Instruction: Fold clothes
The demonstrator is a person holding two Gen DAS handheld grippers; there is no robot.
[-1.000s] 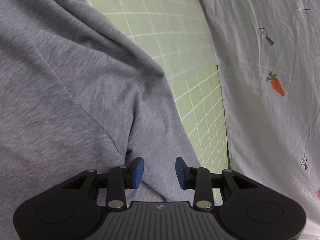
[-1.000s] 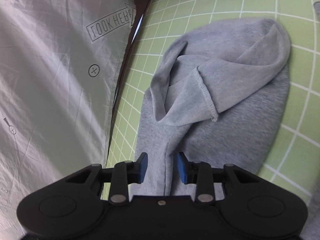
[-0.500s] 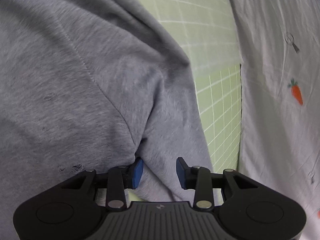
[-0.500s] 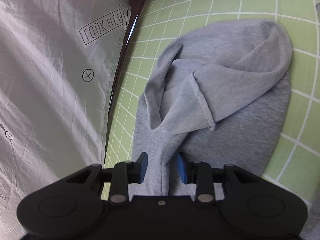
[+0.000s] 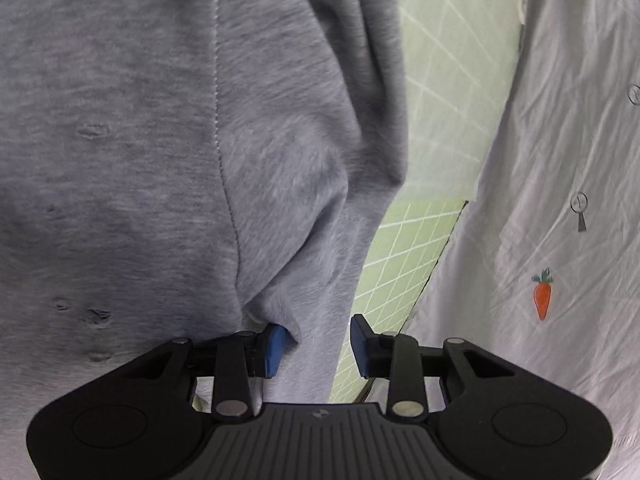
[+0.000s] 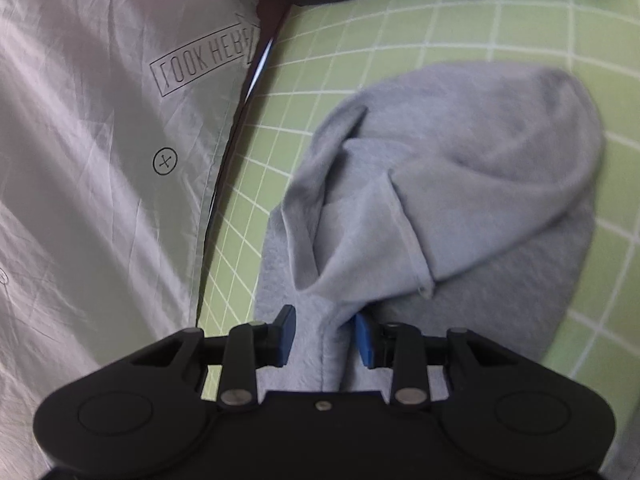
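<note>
Fleecy grey sweatshirt [image 6: 460,184] bunched — soft folds, gridded green mat [image 6: 400,40], crinkled sheet [image 6: 100,160]

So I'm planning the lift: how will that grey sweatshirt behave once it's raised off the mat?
Probably floppy: the grey sweatshirt already drapes in soft folds over itself. Its thick fleecy knit suggests some weight, so it may sag between the left tongs and right tongs. The fuzzy surface looks unlikely to slip.
</note>
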